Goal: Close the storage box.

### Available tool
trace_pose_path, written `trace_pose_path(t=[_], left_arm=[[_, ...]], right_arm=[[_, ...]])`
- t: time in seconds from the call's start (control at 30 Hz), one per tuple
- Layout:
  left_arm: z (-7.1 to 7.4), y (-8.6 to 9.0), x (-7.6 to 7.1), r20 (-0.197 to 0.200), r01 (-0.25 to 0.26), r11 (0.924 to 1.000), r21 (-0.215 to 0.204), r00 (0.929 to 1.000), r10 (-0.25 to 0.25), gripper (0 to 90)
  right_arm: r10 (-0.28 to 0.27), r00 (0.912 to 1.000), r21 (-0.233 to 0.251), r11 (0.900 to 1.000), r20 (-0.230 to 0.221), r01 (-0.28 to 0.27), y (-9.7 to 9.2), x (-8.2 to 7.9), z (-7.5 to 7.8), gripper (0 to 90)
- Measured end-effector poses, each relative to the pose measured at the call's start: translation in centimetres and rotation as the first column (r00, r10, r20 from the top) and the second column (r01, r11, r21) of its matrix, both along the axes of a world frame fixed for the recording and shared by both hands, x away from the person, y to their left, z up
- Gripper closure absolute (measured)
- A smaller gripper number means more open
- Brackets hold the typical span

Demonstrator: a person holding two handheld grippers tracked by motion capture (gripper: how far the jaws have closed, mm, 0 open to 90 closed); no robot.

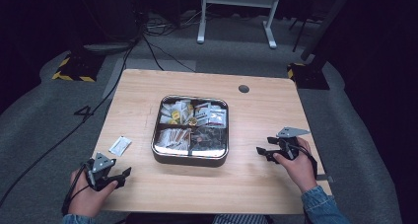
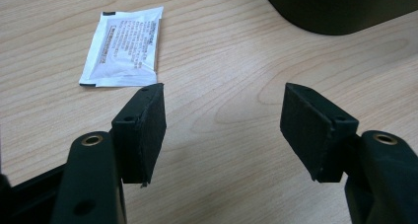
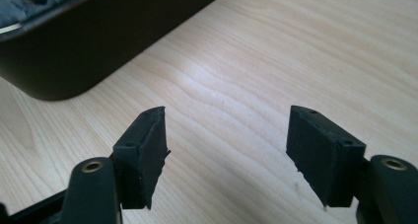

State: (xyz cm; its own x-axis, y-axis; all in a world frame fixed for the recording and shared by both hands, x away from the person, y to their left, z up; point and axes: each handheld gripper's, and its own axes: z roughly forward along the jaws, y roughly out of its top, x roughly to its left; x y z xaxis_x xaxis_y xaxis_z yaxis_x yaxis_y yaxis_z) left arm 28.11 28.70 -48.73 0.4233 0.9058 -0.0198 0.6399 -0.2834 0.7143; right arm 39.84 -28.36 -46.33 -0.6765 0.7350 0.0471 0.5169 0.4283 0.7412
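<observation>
Wooden table [image 1: 256, 115] bearing a 4-compartment sachet tray [image 1: 190, 158], 1 white sachet [image 1: 120, 146] lying apart just ahead of the left gripper [image 1: 122, 177], within reach; left and right gripper [image 1: 262, 151] jaws wide, empty.
</observation>
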Motion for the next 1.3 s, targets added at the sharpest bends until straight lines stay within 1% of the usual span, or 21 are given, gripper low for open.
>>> trace_pose_path(t=[0.03, 0.07, 0.1, 0.13, 0.2, 0.23, 0.27, 0.33, 0.43, 0.5, 0.6, 0.77, 0.8, 0.83, 0.87, 0.9, 0.93, 1.13, 1.3], left_arm=[[0.0, 0.0, 0.0, 0.000, 0.000, 1.0000, 0.000, 1.0000, 0.000, 34.7], [0.0, 0.0, 0.0, 0.002, -0.004, 1.0000, -0.003, 1.0000, 0.004, 34.7], [-0.1, 0.0, 0.0, 0.002, -0.004, 1.0000, -0.003, 1.0000, 0.004, 34.7], [-0.1, -0.1, 0.0, 0.001, -0.004, 1.0000, -0.004, 1.0000, 0.004, 34.7], [-0.1, -0.1, 0.0, 0.002, -0.001, 1.0000, -0.006, 1.0000, 0.001, 34.7], [-0.1, -0.1, 0.0, 0.002, -0.001, 1.0000, -0.006, 1.0000, 0.001, 34.7], [-0.2, -0.2, 0.0, -0.002, 0.000, 1.0000, -0.007, 1.0000, 0.000, 34.7], [-0.2, -0.3, 0.1, -0.004, 0.005, 1.0000, -0.005, 1.0000, -0.005, 34.7], [-0.3, -0.3, 0.1, -0.001, 0.003, 1.0000, -0.006, 1.0000, -0.003, 34.7], [-0.3, -0.4, 0.1, 0.000, 0.003, 0.9999, -0.010, 1.0000, -0.003, 34.7], [-0.4, -0.4, 0.2, -0.006, 0.012, 0.9999, 0.000, 0.9999, -0.012, 34.7], [-0.5, -0.4, 0.2, -0.010, 0.012, 0.9999, -0.001, 0.9999, -0.012, 34.6], [-0.5, -0.4, 0.2, -0.010, 0.012, 0.9999, -0.001, 0.9999, -0.012, 34.6], [-0.5, -0.4, 0.2, -0.012, 0.010, 0.9999, -0.004, 0.9999, -0.010, 34.6], [-0.5, -0.4, 0.2, -0.010, 0.012, 0.9999, 0.001, 0.9999, -0.012, 34.6], [-0.5, -0.4, 0.2, -0.010, 0.012, 0.9999, 0.001, 0.9999, -0.012, 34.6], [-0.5, -0.4, 0.2, -0.010, 0.012, 0.9999, 0.001, 0.9999, -0.012, 34.6], [-0.5, -0.5, 0.3, -0.008, 0.017, 0.9999, 0.001, 0.9998, -0.017, 34.6], [-0.4, -0.5, 0.3, -0.010, 0.015, 0.9999, -0.002, 0.9998, -0.015, 34.5]], right_arm=[[0.000, 1.0000, 0.000, 1.0000, 0.000, 0.000, 0.0, 0.0, 0.0, 32.8], [-0.003, 1.0000, 0.003, 1.0000, 0.002, 0.003, -0.1, -0.1, -0.3, 33.1], [-0.007, 1.0000, 0.012, 0.9999, 0.003, 0.007, -0.2, -0.3, -0.7, 33.2], [-0.015, 0.9999, 0.022, 0.9996, 0.007, 0.015, -0.3, -0.6, -1.4, 33.2], [-0.017, 0.9998, 0.016, 0.9997, 0.015, 0.016, -0.3, -0.9, -2.0, 33.6], [-0.017, 0.9998, 0.016, 0.9997, 0.015, 0.016, -0.3, -0.9, -2.0, 33.6], [-0.016, 0.9995, 0.010, 0.9998, 0.026, 0.016, -0.2, -1.0, -2.3, 33.7], [-0.014, 0.9994, 0.004, 0.9999, 0.031, 0.013, -0.1, -1.2, -2.6, 33.7], [-0.008, 0.9995, -0.014, 0.9999, 0.032, 0.009, 0.0, -1.5, -3.0, 33.6], [-0.006, 0.9994, -0.017, 0.9998, 0.033, 0.006, 0.1, -1.5, -3.1, 33.4], [-0.001, 0.9995, -0.024, 0.9997, 0.032, 0.002, 0.2, -1.7, -3.3, 32.9], [0.008, 0.9998, -0.039, 0.9992, 0.018, -0.007, 0.3, -1.7, -3.6, 31.4], [0.011, 0.9997, -0.047, 0.9988, 0.022, -0.010, 0.3, -1.7, -3.8, 25.5], [0.011, 0.9997, -0.047, 0.9988, 0.022, -0.010, 0.3, -1.7, -3.8, 25.5], [0.014, 0.9995, -0.046, 0.9989, 0.027, -0.013, 0.4, -1.6, -4.1, 17.1], [0.014, 0.9995, -0.046, 0.9989, 0.027, -0.013, 0.4, -1.6, -4.1, 17.1], [0.014, 0.9996, -0.053, 0.9985, 0.027, -0.012, 0.5, -1.5, -4.2, 11.7], [0.055, 0.9984, -0.068, 0.9962, 0.008, -0.054, 0.8, -1.4, -4.3, 1.6], [0.054, 0.9985, -0.074, 0.9958, 0.005, -0.053, 0.9, -1.3, -4.3, 0.5]])
